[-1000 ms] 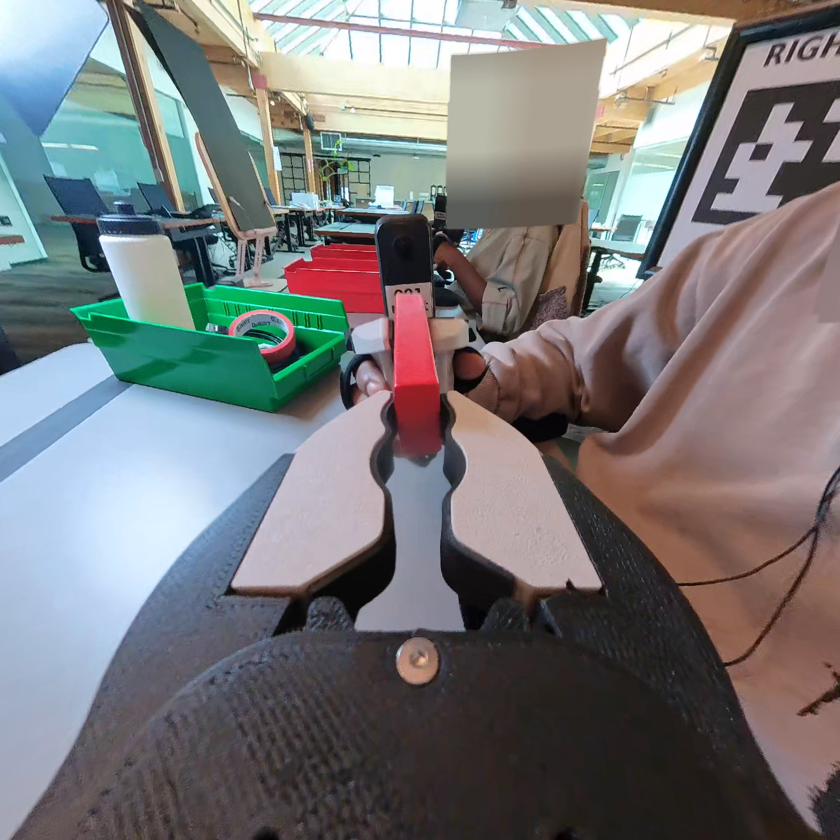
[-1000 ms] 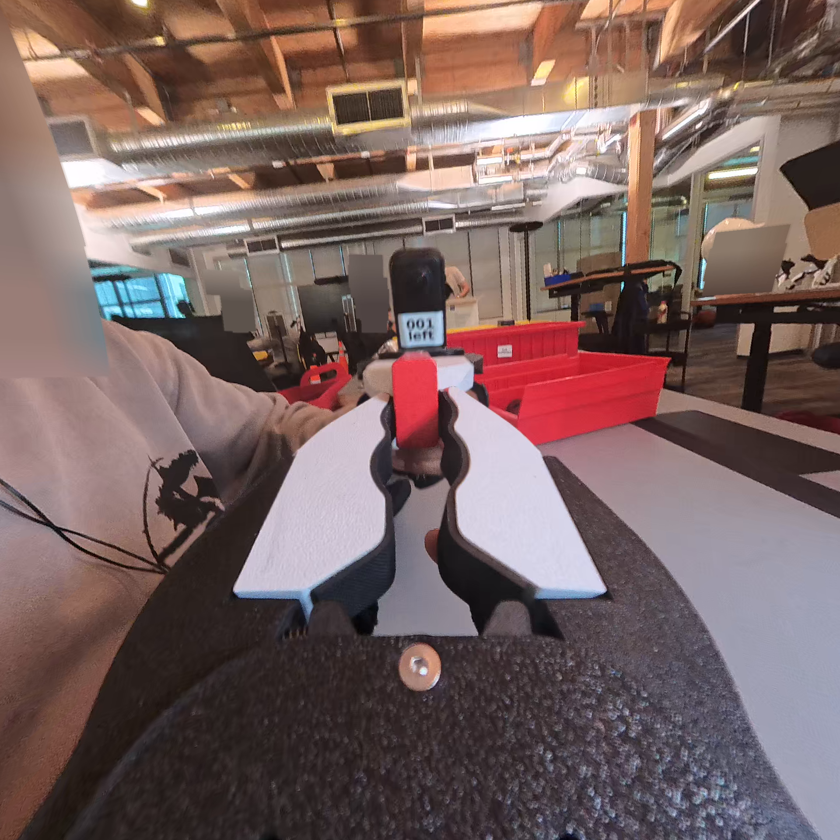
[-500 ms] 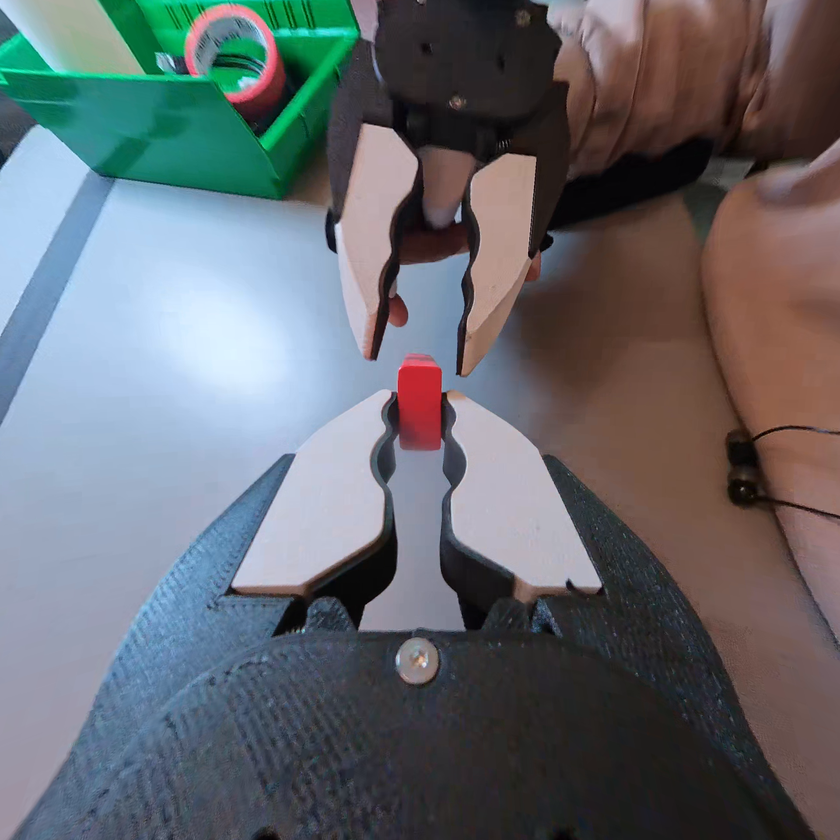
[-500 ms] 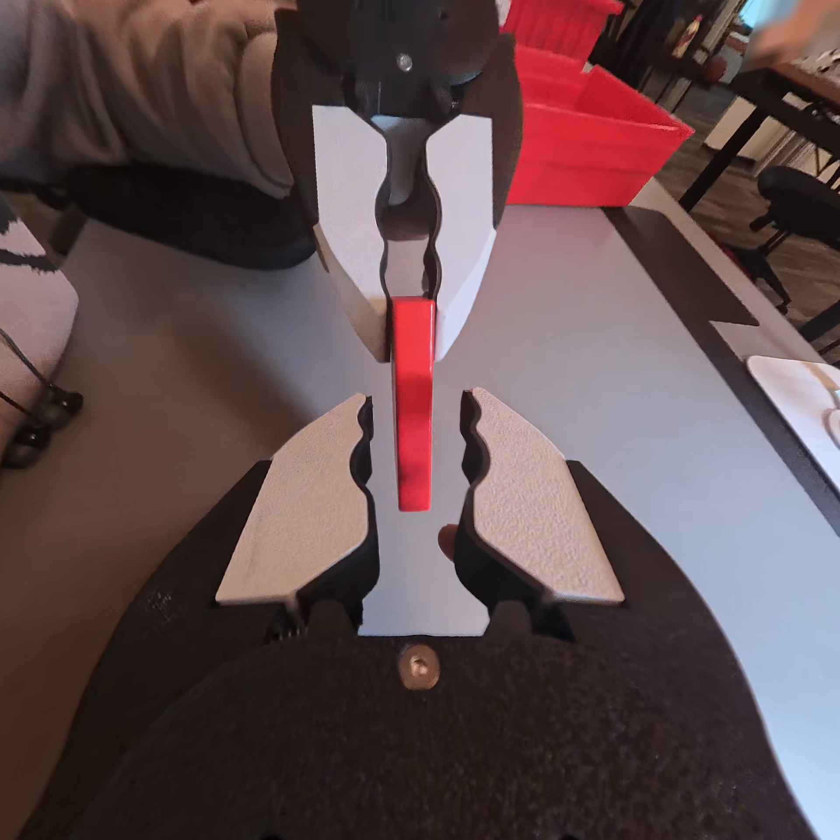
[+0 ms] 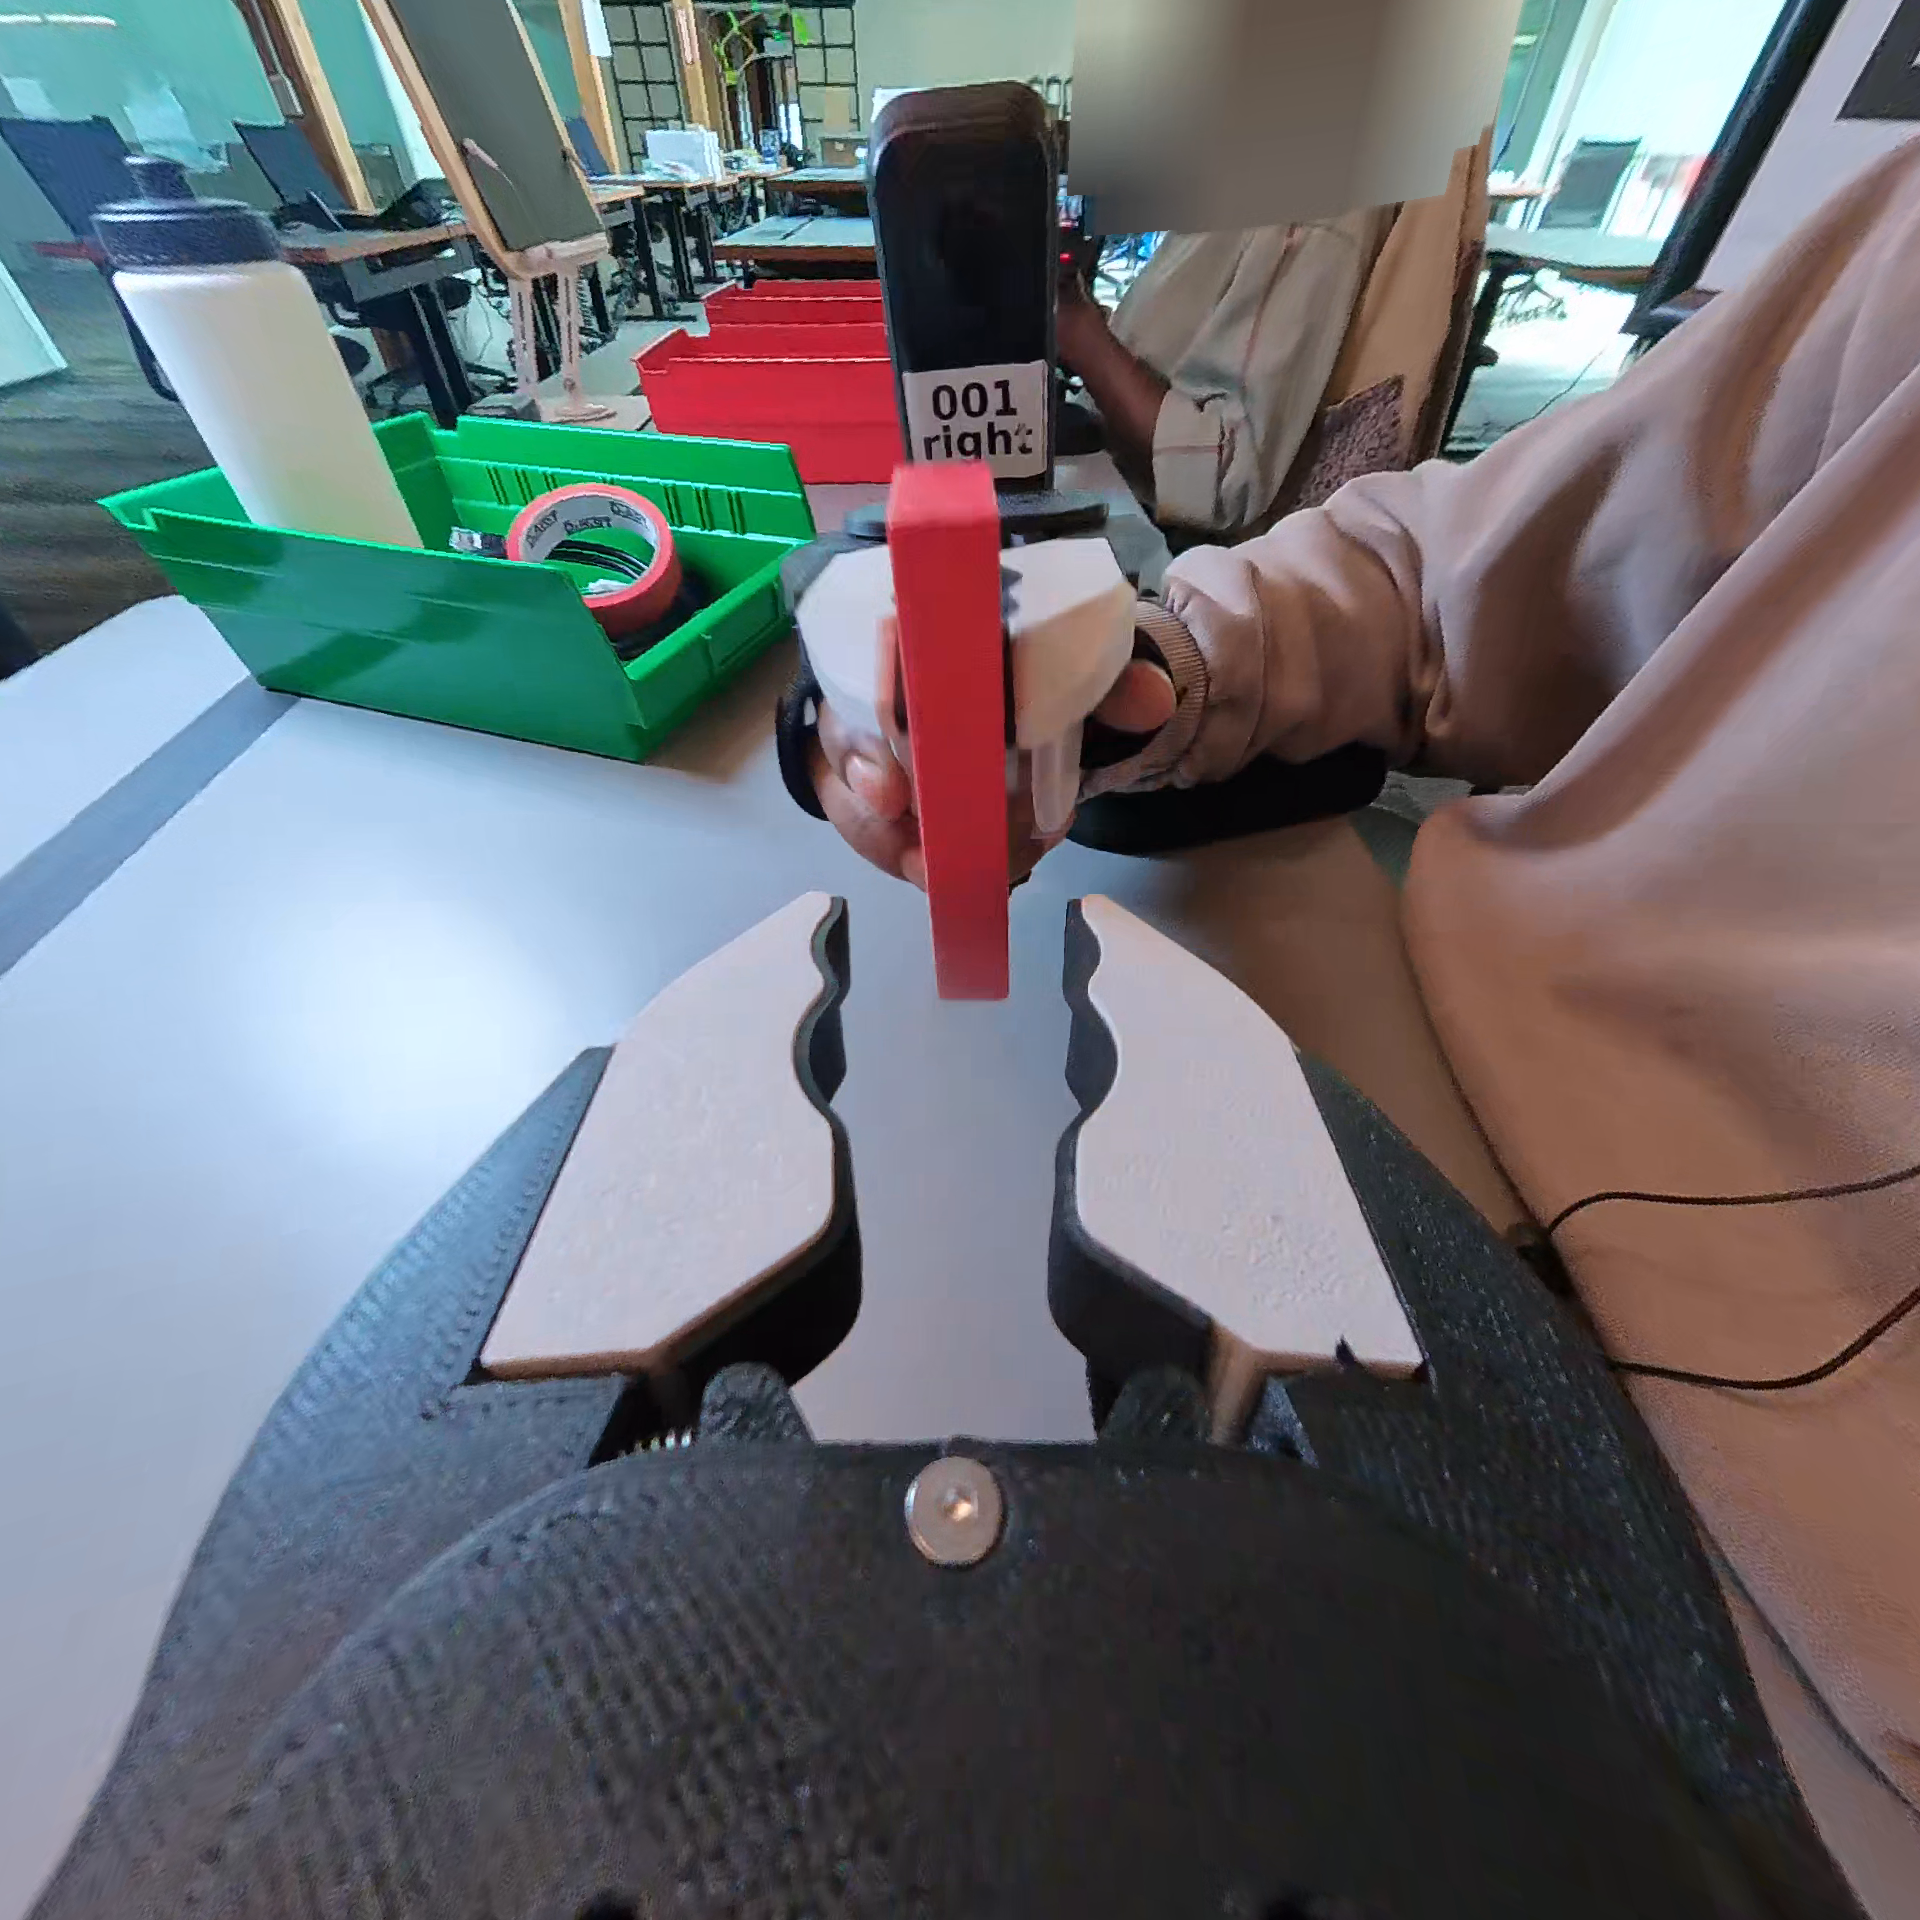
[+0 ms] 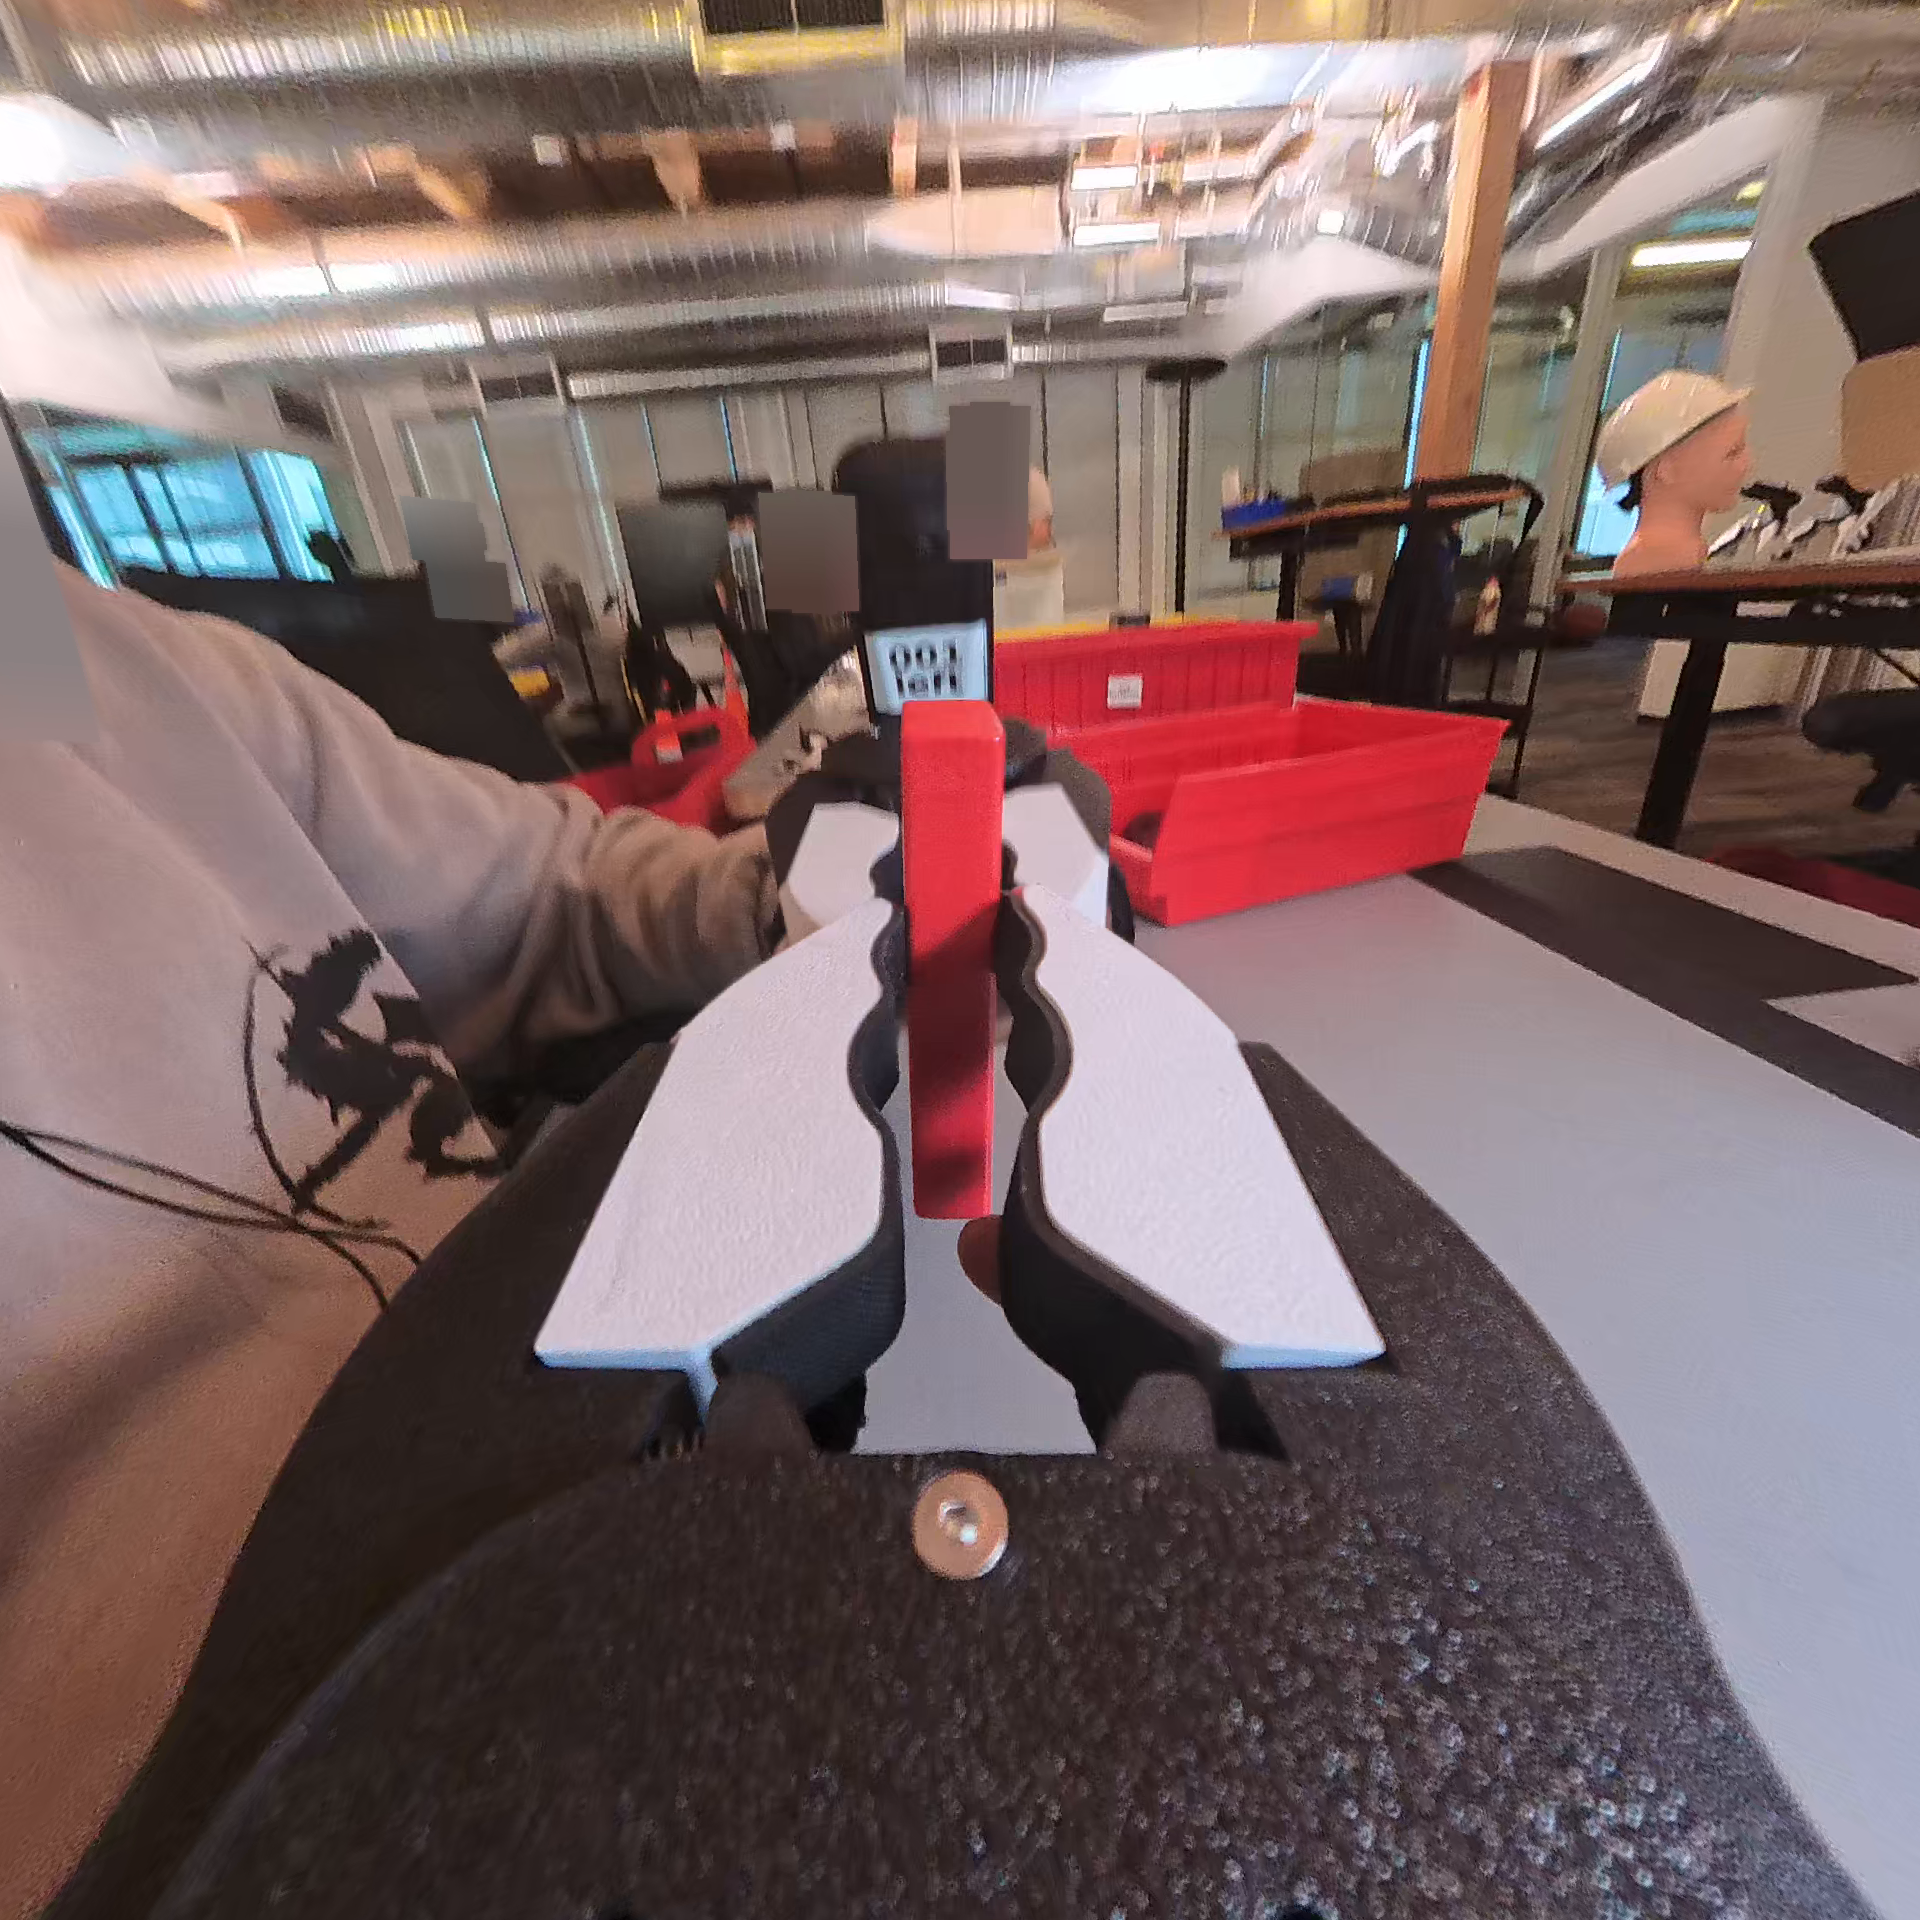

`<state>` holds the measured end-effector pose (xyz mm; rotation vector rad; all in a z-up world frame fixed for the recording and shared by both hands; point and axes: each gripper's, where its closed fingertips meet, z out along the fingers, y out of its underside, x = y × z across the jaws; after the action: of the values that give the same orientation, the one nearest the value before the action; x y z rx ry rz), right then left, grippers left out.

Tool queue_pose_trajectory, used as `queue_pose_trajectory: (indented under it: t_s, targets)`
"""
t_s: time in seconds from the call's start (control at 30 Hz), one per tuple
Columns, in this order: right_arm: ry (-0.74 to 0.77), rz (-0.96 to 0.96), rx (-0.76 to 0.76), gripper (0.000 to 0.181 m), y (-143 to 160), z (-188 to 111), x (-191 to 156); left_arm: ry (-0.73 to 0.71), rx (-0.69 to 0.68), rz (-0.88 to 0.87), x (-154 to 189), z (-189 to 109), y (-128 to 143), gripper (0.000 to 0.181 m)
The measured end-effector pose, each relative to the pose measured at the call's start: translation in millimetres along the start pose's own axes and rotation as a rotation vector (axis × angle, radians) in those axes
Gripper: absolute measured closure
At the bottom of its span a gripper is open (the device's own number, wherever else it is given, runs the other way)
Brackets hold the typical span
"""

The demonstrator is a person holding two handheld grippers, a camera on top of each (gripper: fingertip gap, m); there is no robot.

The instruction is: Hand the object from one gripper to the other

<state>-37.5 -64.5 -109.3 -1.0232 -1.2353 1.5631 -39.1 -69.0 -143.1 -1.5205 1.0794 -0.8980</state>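
A long red block (image 6: 951, 987) stands upright between the fingers of my right gripper (image 6: 951, 909), which is shut on it. In the left wrist view the same block (image 5: 951, 727) is held by the right gripper (image 5: 956, 665) facing me, above the grey table (image 5: 312, 987). My left gripper (image 5: 951, 914) is open, its fingertips on either side of the block's lower end without touching it. In the right wrist view the left gripper (image 6: 940, 836) sits just behind the block, mostly hidden.
A green bin (image 5: 416, 623) at the left holds a white bottle (image 5: 260, 384) and a red tape roll (image 5: 603, 551). Red bins (image 6: 1299, 790) stand at the table's far side. The person's sleeve (image 5: 1662, 727) fills the right. My left and right fingertips are right by each other.
Half a second ago my left gripper held the block and the right was open around it. Now the right is shut on the block and the left has opened. Both views tilted up.
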Motion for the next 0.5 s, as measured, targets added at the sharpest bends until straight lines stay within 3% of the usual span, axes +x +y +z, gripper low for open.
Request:
queue_pose_trajectory:
  t_s: [0.07, 0.17, 0.27, 0.37, 0.5]
  targets:
    - [-0.008, 0.038, 0.053, 0.165, -5, 1, -1, 0.011, 0.016, -0.030, 2, 7, 3, 0.144]
    - [0.010, 0.047, 0.058, 0.165, -5, 2, 1, 0.015, 0.025, -0.051, 2, 10, 4, 0.165]
    - [0.056, 0.039, 0.010, 0.164, -4, -3, 12, -0.020, 0.028, -0.082, -9, 1, 0, 0.165]
    - [0.060, 0.042, -0.007, 0.159, -6, -10, 17, -0.164, -0.026, 0.125, -22, -11, 0, 0.166]
    - [-0.088, 0.403, 0.080, 0.150, -19, -22, 22, -0.396, -0.114, 0.530, -34, -24, -4, 0.165]
